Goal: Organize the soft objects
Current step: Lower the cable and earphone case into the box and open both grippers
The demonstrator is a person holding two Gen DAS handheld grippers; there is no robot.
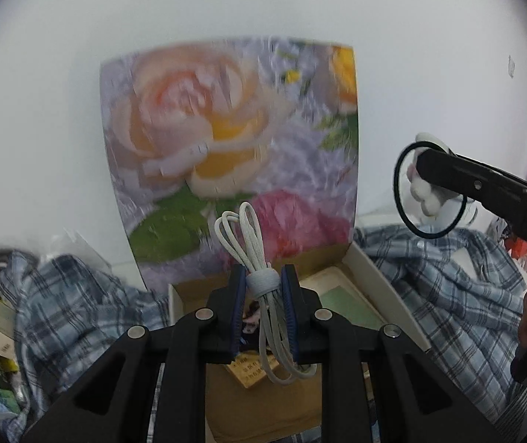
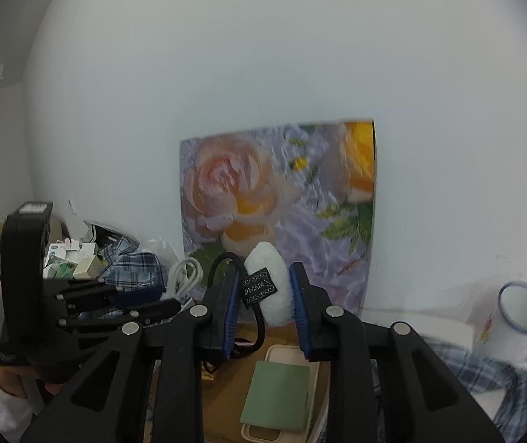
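Left wrist: left gripper clamps a coiled cable above the open box (green pad inside); right gripper pinches a fluffy hair tie over it.

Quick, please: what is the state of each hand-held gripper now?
Left hand-held gripper: closed on a bundled white cable.
Right hand-held gripper: closed on a fluffy white hair tie.
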